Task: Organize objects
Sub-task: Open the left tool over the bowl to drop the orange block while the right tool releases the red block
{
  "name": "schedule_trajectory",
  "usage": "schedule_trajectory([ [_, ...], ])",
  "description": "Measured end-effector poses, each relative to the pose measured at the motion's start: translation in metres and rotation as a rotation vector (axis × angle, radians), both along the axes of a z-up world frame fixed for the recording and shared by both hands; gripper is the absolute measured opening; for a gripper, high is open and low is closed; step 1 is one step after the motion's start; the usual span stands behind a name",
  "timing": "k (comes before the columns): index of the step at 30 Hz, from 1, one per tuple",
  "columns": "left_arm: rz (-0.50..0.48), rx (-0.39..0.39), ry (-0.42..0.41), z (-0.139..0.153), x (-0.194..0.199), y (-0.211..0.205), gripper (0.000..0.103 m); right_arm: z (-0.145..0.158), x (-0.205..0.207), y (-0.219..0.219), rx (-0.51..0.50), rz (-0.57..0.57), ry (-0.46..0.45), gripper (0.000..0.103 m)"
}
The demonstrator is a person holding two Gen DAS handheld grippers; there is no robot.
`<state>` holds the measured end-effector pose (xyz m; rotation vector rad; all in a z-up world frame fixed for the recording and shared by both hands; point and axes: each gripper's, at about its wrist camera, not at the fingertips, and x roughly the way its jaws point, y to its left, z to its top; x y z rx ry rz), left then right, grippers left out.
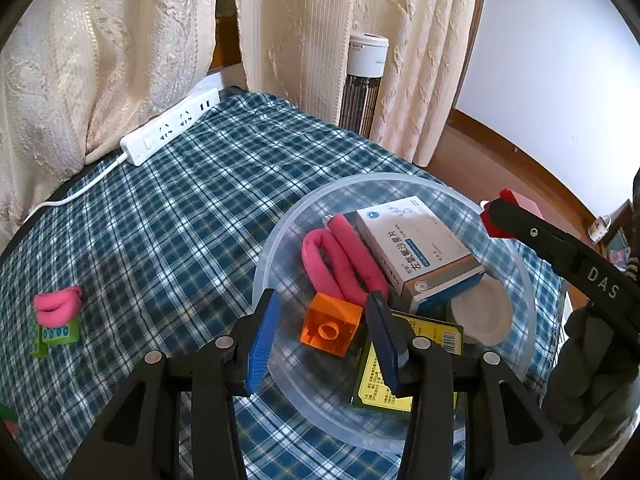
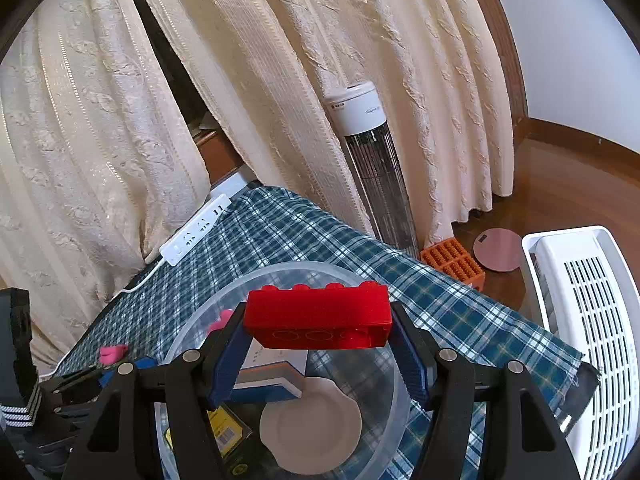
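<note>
A clear plastic bowl [image 1: 516, 264] sits on the plaid tablecloth. It holds an orange block [image 1: 332, 325], a pink foam curler [image 1: 340, 258], a white and blue medicine box [image 1: 416, 246], a small white dish [image 1: 482, 312] and a yellow packet [image 1: 384, 384]. My left gripper [image 1: 324, 332] is open over the bowl, its jaws either side of the orange block and apart from it. My right gripper [image 2: 320, 344] is shut on a red brick [image 2: 318, 316] and holds it above the bowl [image 2: 224, 300]. The red brick also shows in the left wrist view [image 1: 516, 212].
A second pink curler [image 1: 56, 306] lies on green blocks [image 1: 54, 336] at the table's left. A white power strip [image 1: 172, 128] lies at the back by the curtains. A tower heater [image 2: 372, 168], an orange abacus toy [image 2: 454, 262] and a white basket [image 2: 588, 320] stand on the floor.
</note>
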<state>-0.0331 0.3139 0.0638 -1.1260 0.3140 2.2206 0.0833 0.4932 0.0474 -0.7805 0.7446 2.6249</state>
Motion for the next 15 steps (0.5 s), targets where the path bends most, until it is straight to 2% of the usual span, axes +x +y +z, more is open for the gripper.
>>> schedule_trajectory([
  [9, 0.032, 0.014, 0.0, 0.002, -0.001, -0.012, 0.05, 0.001, -0.007, -0.002, -0.006, -0.002, -0.002, 0.07],
  [15, 0.047, 0.025, 0.009, 0.006, -0.001, -0.02, 0.05, 0.0, -0.015, 0.0, -0.05, -0.02, -0.008, 0.07],
])
